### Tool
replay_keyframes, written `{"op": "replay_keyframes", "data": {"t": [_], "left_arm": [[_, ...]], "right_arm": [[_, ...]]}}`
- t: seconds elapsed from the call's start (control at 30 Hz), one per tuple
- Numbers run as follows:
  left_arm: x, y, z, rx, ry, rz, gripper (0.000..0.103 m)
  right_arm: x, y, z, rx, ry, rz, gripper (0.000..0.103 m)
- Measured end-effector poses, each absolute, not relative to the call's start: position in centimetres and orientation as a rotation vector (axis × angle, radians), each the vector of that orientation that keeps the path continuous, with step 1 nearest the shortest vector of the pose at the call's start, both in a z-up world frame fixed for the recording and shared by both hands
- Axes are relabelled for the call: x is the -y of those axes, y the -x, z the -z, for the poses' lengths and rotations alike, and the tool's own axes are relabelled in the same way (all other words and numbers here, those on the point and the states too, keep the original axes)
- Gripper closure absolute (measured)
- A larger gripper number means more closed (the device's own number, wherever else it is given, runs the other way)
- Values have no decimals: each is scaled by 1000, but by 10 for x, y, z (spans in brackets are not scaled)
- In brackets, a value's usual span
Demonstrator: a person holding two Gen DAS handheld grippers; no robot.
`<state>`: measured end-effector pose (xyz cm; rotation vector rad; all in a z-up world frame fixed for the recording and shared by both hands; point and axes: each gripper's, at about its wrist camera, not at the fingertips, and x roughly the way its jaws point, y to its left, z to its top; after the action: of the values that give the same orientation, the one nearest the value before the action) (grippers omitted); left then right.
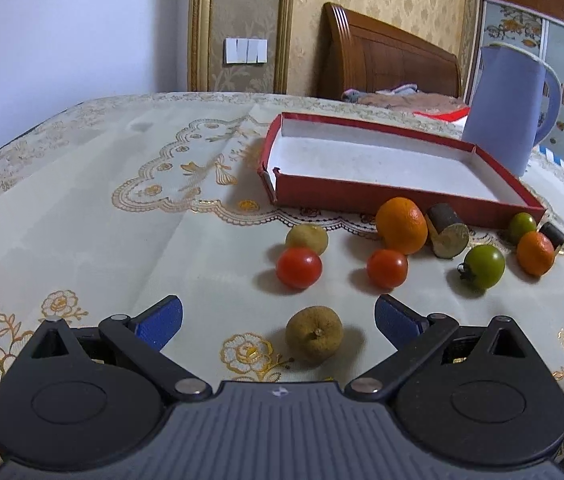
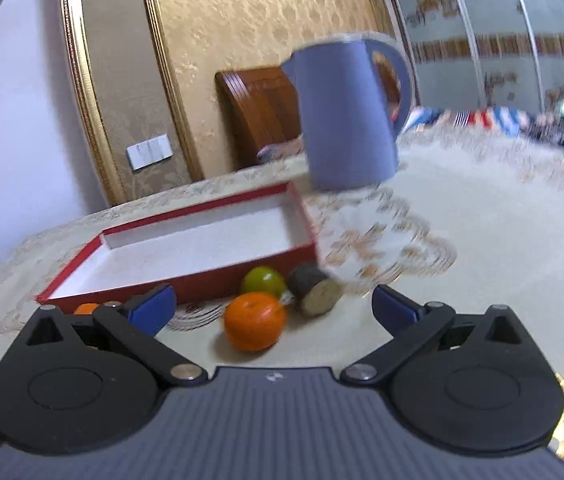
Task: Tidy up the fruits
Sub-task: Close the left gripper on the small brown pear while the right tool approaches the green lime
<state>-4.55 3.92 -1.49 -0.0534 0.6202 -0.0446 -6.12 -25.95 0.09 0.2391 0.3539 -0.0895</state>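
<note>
Because the shallow red cardboard tray (image 1: 378, 196) is empty, both grippers wait wide open, holding nothing: left gripper (image 1: 278, 322) frames a wrinkled yellow-brown fruit (image 1: 314, 336), right gripper (image 2: 272, 306) a small orange mandarin (image 2: 255, 321).

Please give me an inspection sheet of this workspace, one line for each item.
Surface: table under a cream tablecloth with gold embroidery.
Job's things: red tray, nothing in it; in front of it, loose on the cloth, two oranges, two red tomatoes, two green tomatoes, two brownish fruits, two dark cut stem pieces.
Clutter: blue jug behind the tray.
Grippers: left gripper open, brownish fruit between its fingers, untouched; right gripper open, holding nothing.
Cables: nothing seen.
Surroundings: wooden headboard, wall switch, wardrobe doors.
</note>
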Motion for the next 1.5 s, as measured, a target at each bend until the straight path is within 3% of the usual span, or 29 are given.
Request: {"op": "replay_keyframes", "data": {"t": [1.5], "left_arm": [[-28,44,17,-665,-22,23,0]], "right_arm": [[271,46,10,-459,-264,97,0]]}}
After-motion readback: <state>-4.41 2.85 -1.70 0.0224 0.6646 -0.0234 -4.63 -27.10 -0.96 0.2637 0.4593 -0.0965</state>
